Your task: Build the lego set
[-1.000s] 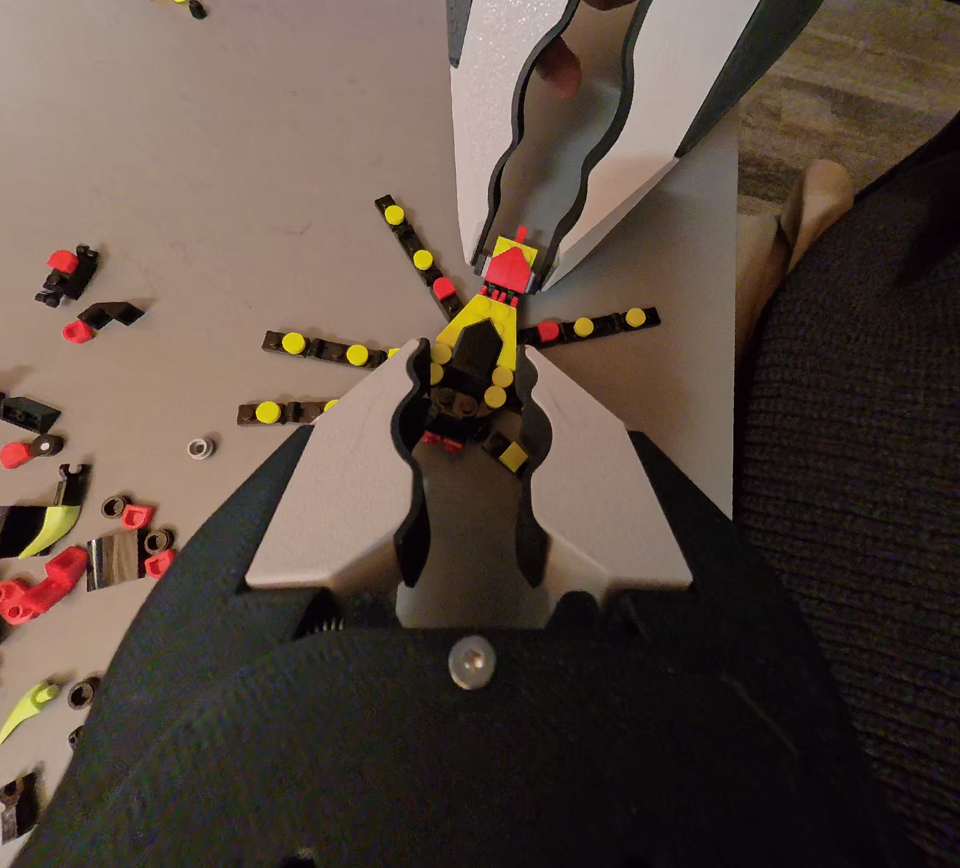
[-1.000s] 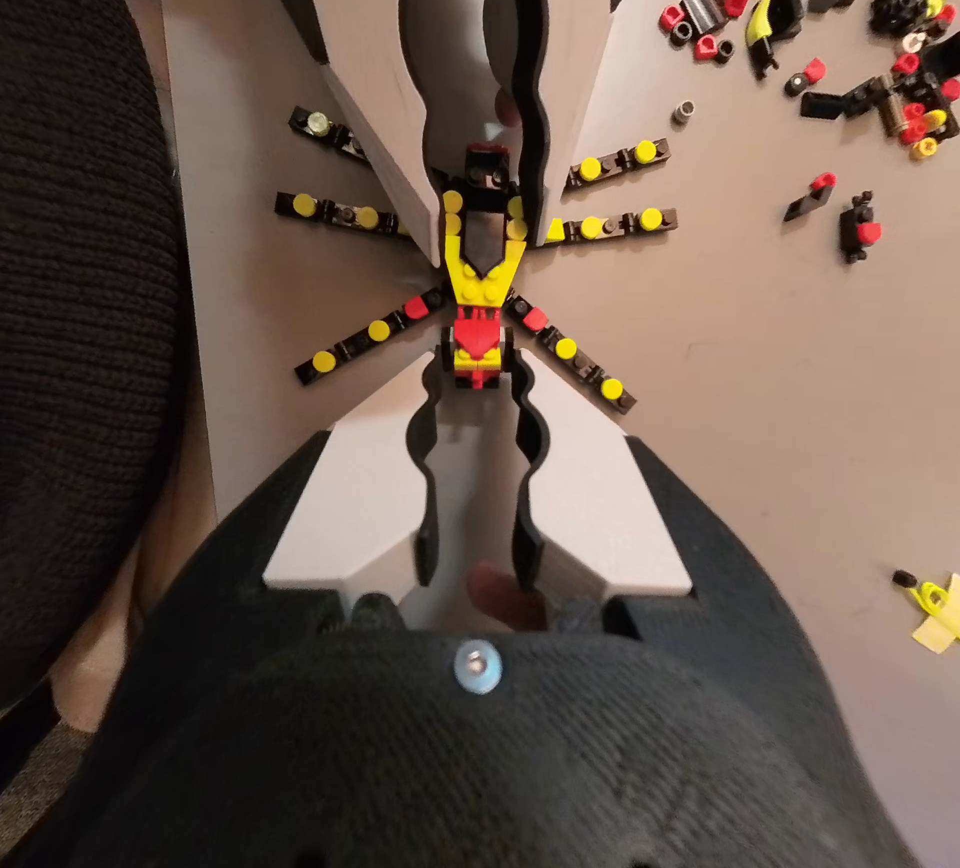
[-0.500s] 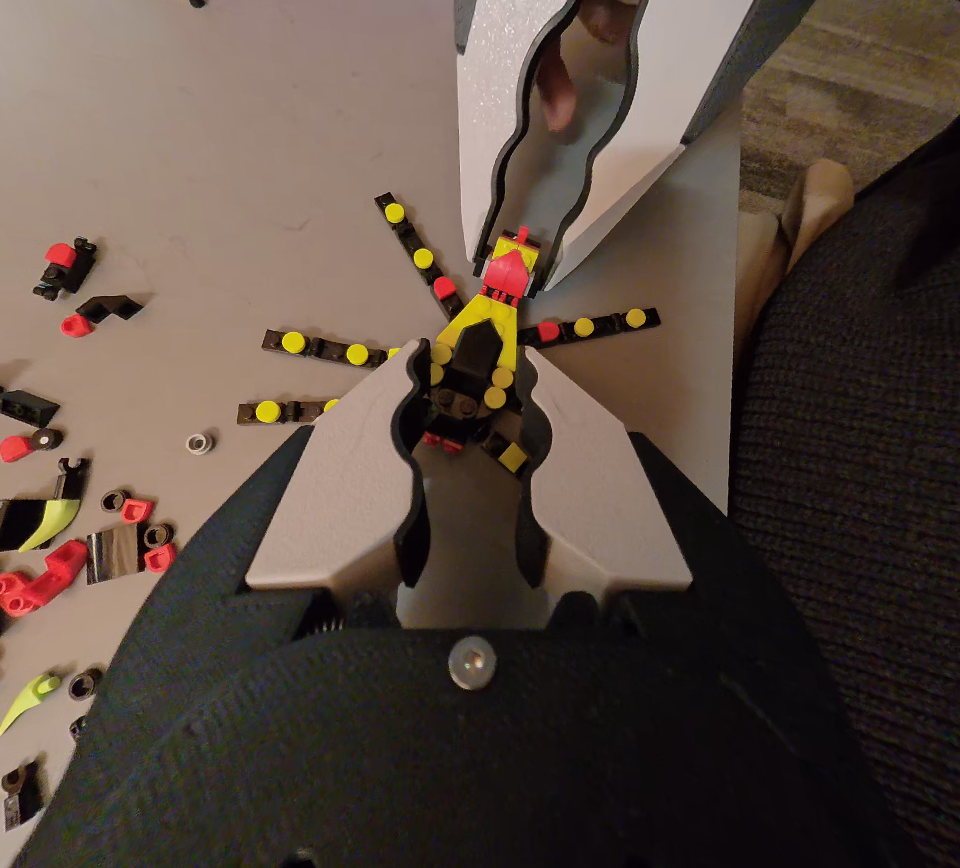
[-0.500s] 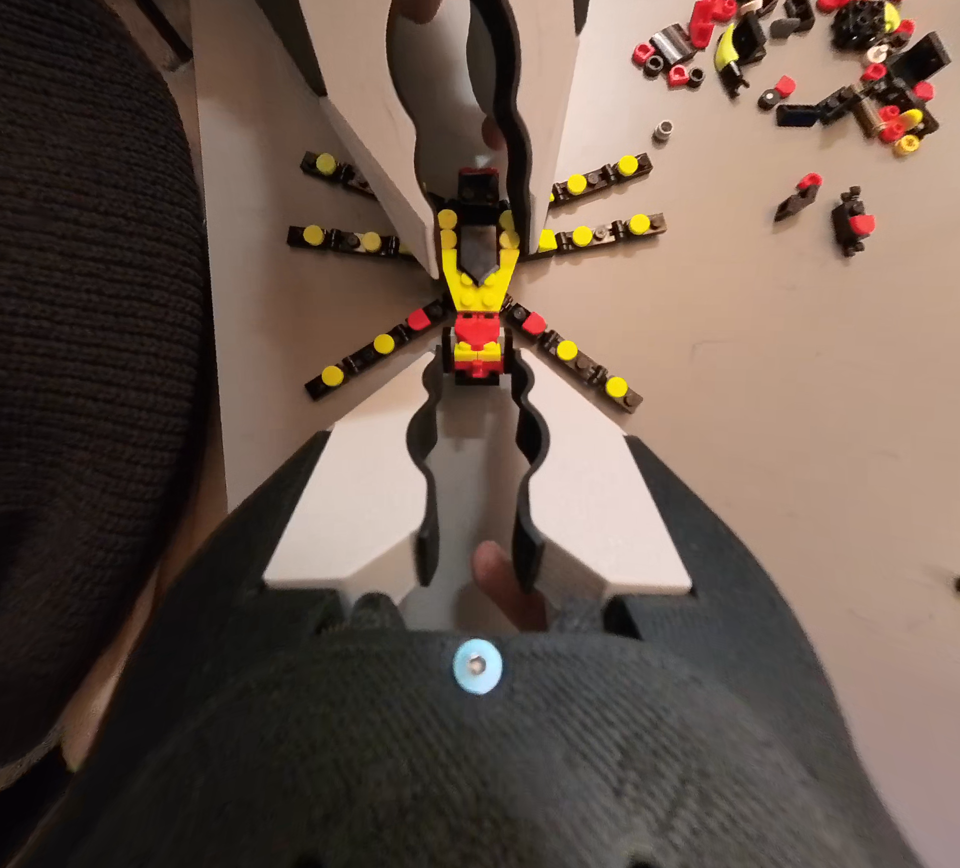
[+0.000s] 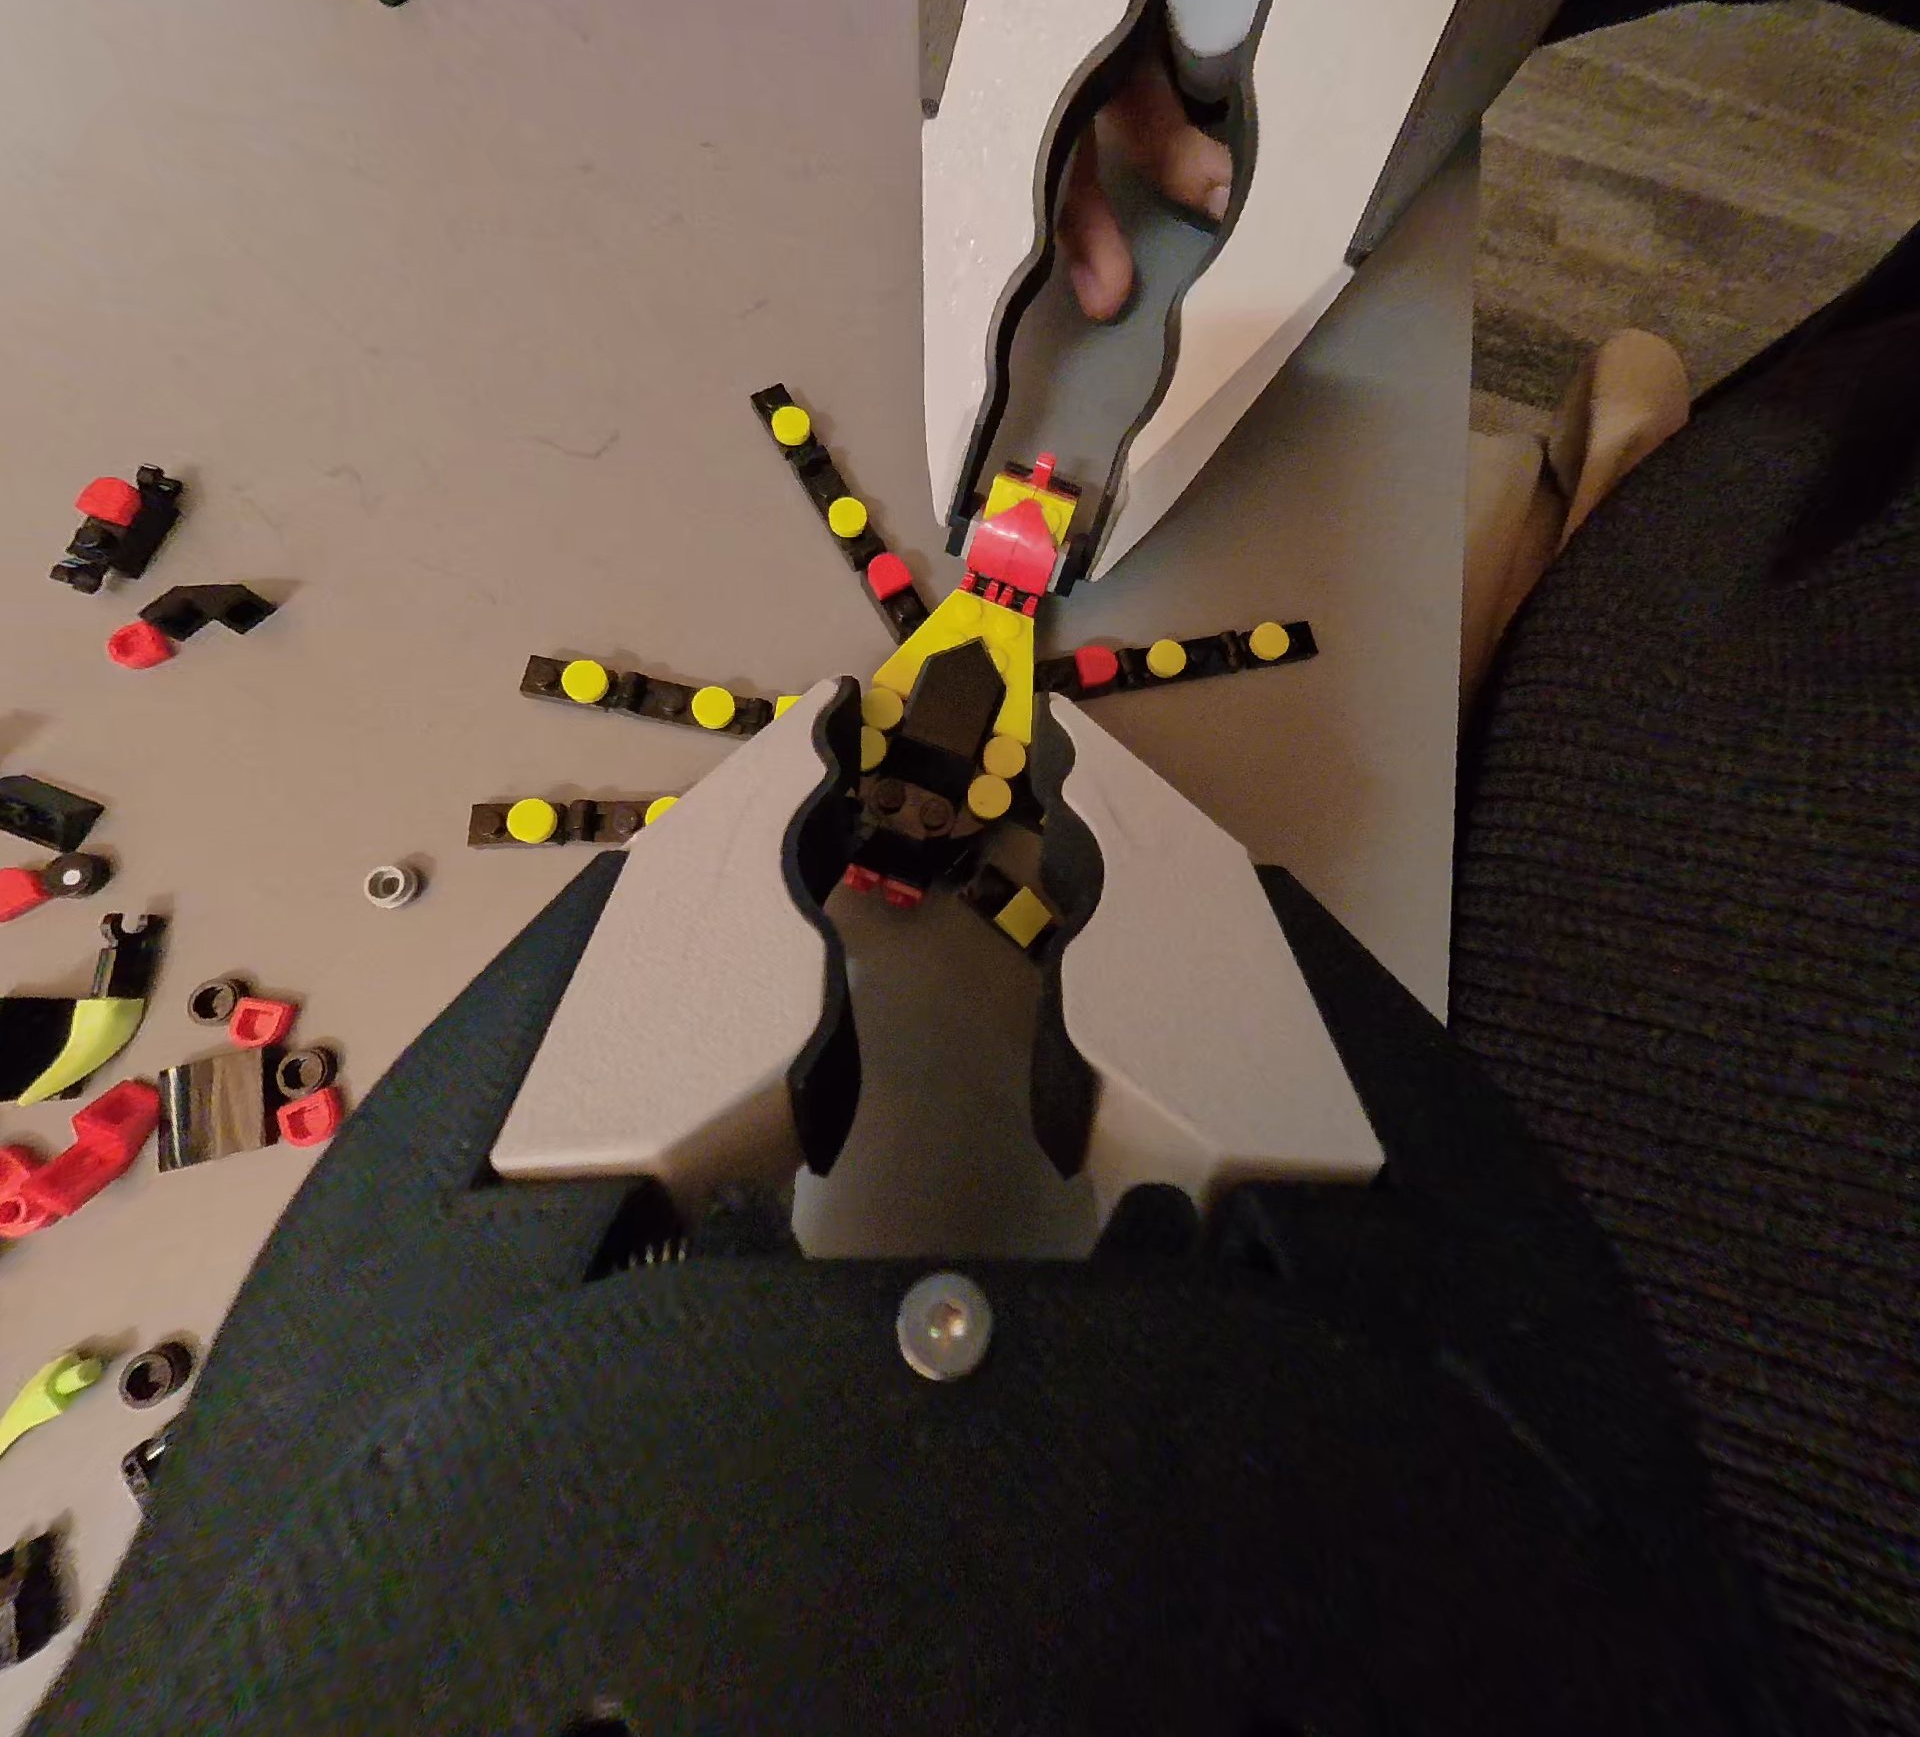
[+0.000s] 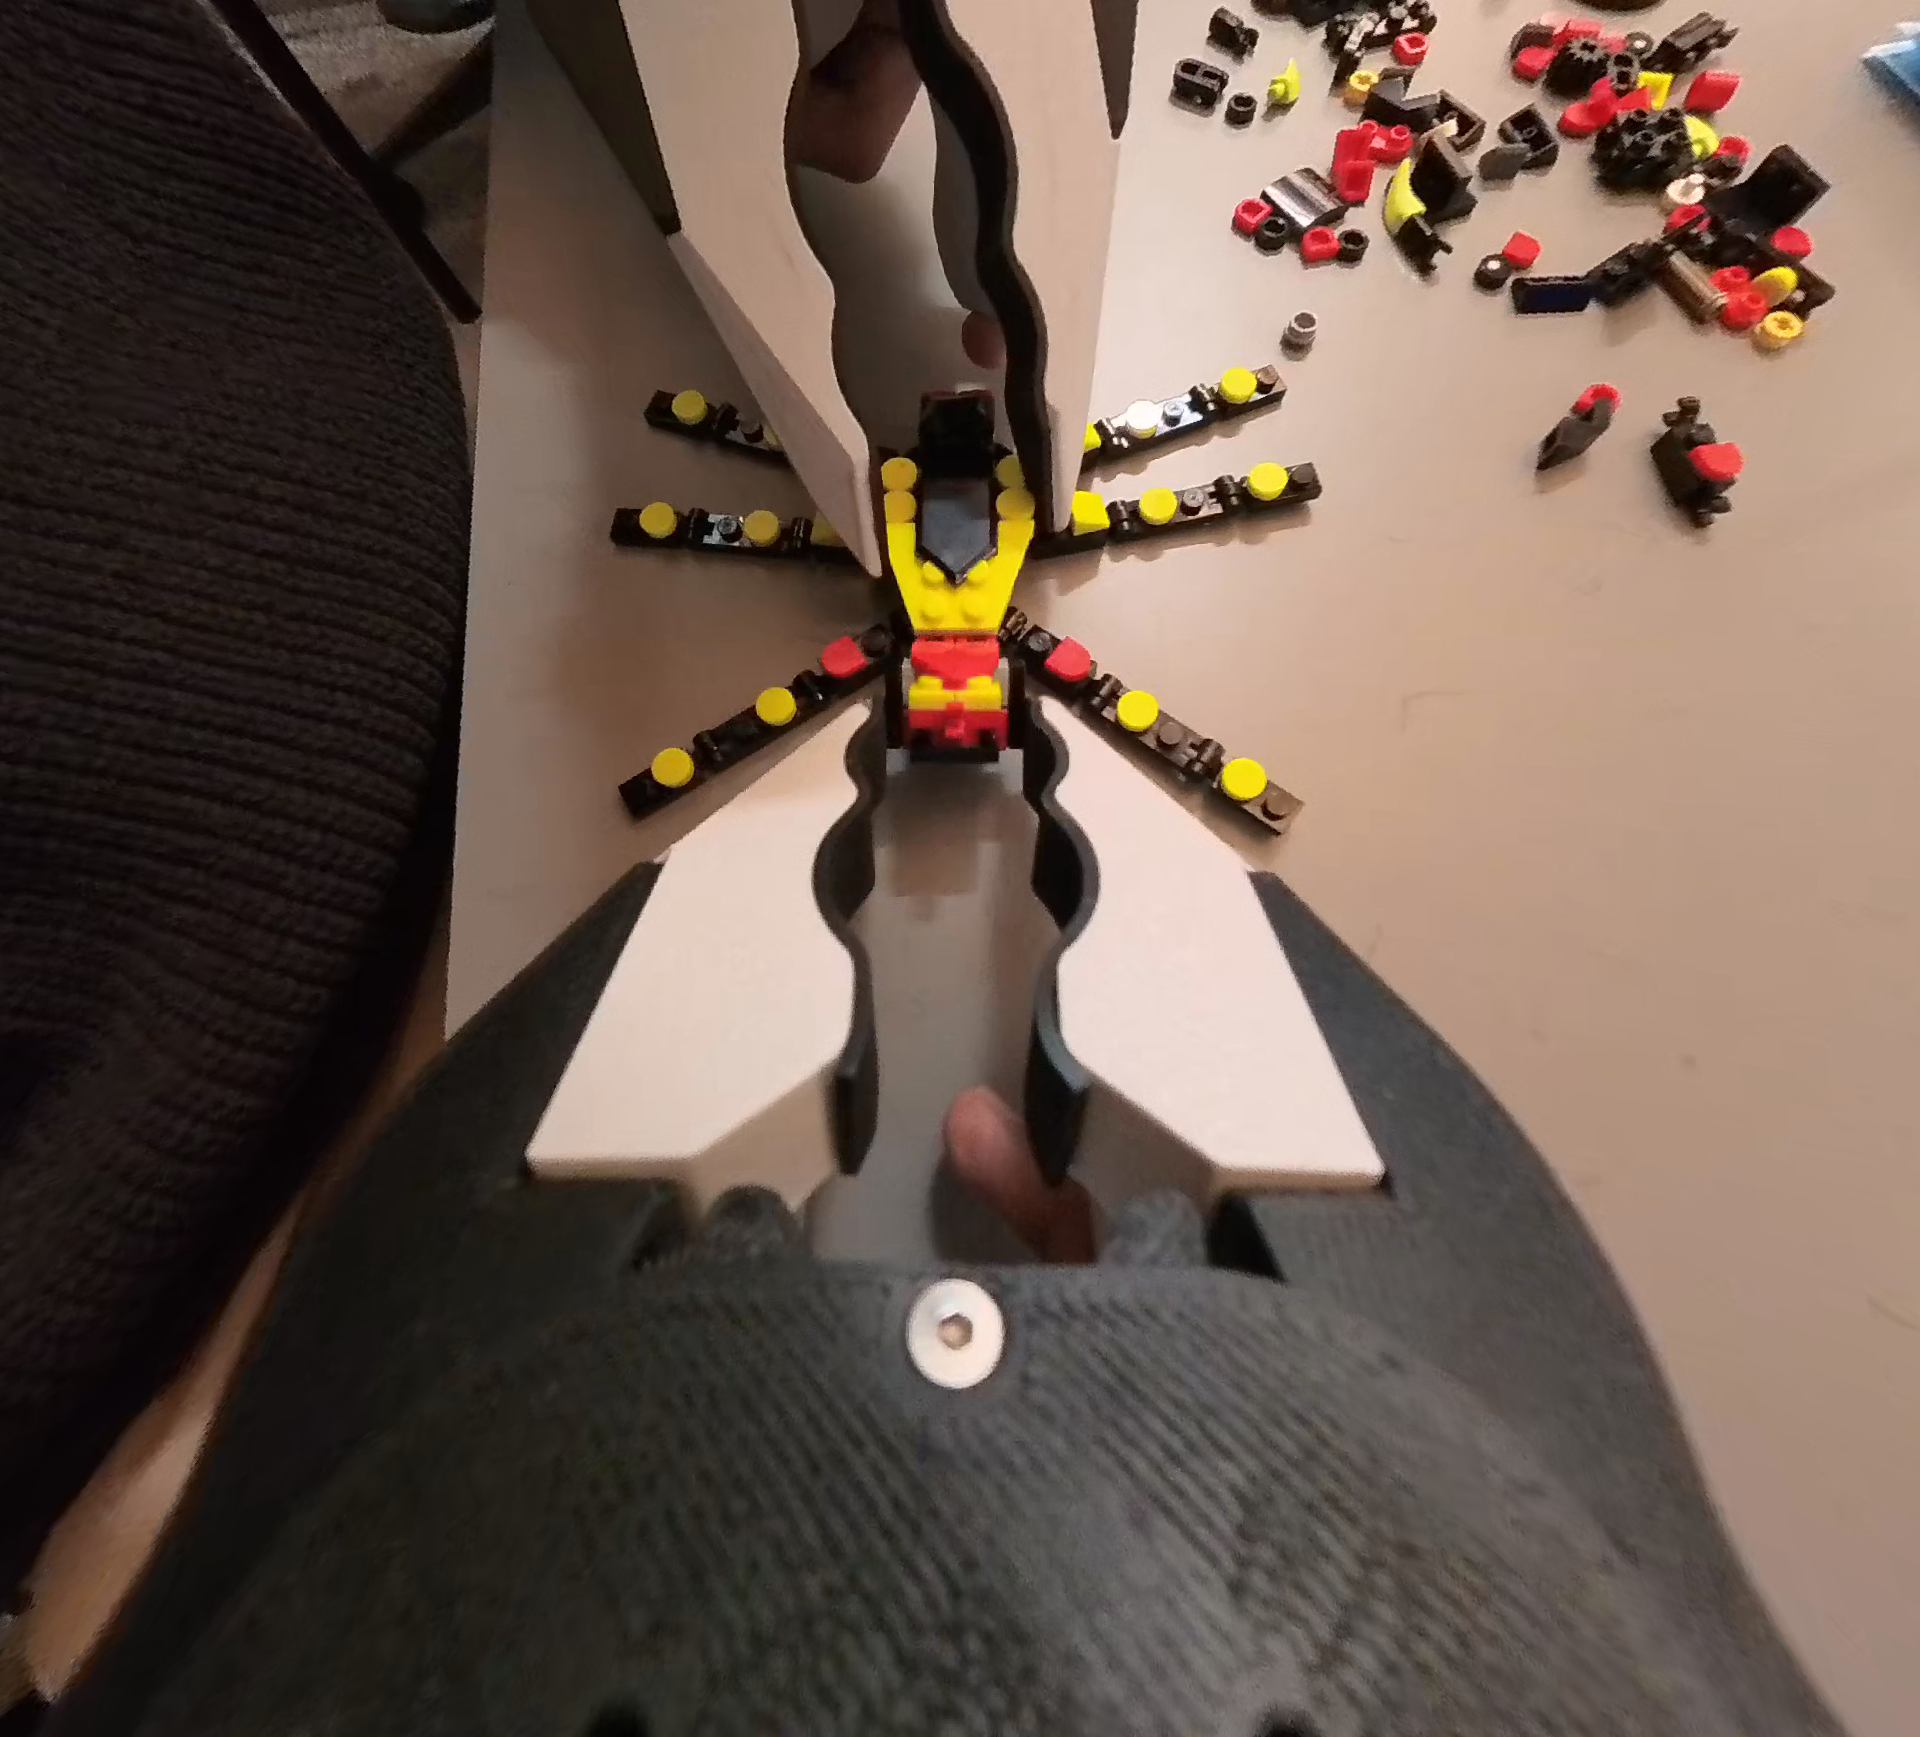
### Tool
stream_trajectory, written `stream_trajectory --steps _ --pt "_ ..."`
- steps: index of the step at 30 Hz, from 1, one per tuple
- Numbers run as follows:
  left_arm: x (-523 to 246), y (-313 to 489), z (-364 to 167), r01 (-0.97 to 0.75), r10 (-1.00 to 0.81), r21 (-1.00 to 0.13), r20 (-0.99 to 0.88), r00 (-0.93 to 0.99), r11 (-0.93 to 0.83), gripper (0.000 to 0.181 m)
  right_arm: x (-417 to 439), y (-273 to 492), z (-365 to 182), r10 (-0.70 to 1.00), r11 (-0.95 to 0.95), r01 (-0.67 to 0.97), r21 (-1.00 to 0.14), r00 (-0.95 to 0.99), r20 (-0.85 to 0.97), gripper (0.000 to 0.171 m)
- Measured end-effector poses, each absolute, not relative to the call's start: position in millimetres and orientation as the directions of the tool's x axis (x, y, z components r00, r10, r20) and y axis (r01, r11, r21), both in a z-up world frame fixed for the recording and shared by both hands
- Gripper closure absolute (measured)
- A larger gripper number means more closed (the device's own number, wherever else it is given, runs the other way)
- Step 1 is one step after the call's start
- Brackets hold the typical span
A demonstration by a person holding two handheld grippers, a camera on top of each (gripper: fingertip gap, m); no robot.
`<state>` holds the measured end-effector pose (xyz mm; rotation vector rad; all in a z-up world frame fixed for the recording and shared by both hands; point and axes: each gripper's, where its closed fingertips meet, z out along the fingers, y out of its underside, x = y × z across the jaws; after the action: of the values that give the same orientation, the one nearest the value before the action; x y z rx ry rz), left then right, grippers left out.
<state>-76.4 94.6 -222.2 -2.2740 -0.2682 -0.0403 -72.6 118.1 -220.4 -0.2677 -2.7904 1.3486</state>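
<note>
Little had moved; both grippers stayed put. The left gripper (image 5: 940, 731) clamped the spider (image 5: 961, 700), the right gripper (image 6: 951, 731) its head, steadying it for assembly.

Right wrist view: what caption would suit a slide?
Two claws, right and left, clamp a spider-like lego model on the table.
</note>
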Motion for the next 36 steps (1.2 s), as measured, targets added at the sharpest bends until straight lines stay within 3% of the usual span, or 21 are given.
stream_trajectory --steps 24,33,36 --pt "-76.6 94.5 -222.5 0.210 0.185 -0.740 0.117 0.976 -0.639 0.150 -73.2 114.8 -213.5 0.181 0.543 0.172 -0.822 -0.980 -0.086 0.147" --pt "-77.1 94.5 -222.3 0.213 0.192 -0.739 0.114 0.975 -0.639 0.150 -71.0 130.6 -222.9 0.205 0.614 0.164 -0.772 -0.978 -0.045 0.147" --pt "-78.9 95.8 -216.0 0.200 0.199 -0.746 0.093 0.976 -0.635 0.123 -70.2 133.1 -216.1 0.221 0.592 0.174 -0.787 -0.974 -0.048 0.147"
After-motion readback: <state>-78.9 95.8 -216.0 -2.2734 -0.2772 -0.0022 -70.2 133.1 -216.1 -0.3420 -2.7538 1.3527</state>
